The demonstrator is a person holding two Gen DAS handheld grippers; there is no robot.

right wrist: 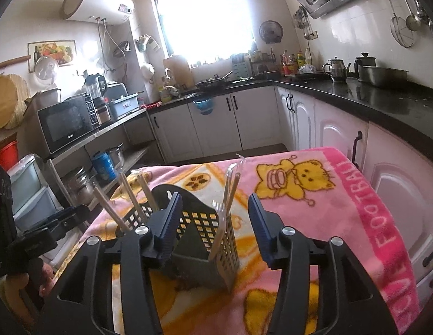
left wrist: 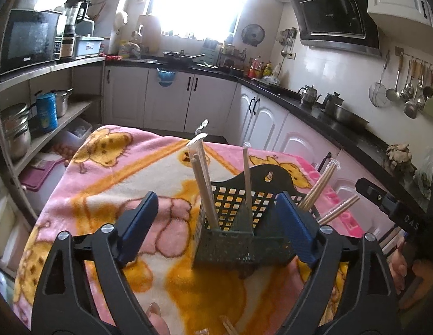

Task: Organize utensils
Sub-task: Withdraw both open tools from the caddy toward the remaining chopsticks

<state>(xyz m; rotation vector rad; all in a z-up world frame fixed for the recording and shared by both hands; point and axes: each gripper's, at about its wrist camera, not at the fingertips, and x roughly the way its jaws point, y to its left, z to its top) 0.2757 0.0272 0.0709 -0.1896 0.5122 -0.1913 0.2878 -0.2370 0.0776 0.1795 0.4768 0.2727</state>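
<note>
A black perforated utensil caddy (left wrist: 238, 245) stands on a table under a pink cartoon blanket (left wrist: 110, 184). Wrapped wooden chopsticks (left wrist: 202, 184) stand upright in its compartments, and more lean out on its right side (left wrist: 320, 187). My left gripper (left wrist: 216, 198) is open just before the caddy, its left pad well clear of it. My right gripper (right wrist: 213, 196) is also open, with the caddy (right wrist: 205, 240) in front of its fingers and clear-wrapped sticks (right wrist: 230, 184) standing between them. Other chopsticks (right wrist: 127, 195) lean left. Nothing is gripped.
Loose chopsticks (left wrist: 227, 326) lie on the blanket near the front edge. White cabinets under a black counter (right wrist: 370, 103) run along the right and back. A shelf with a microwave (left wrist: 26, 39) and pots stands left. A hand (right wrist: 43, 276) holds the left gripper.
</note>
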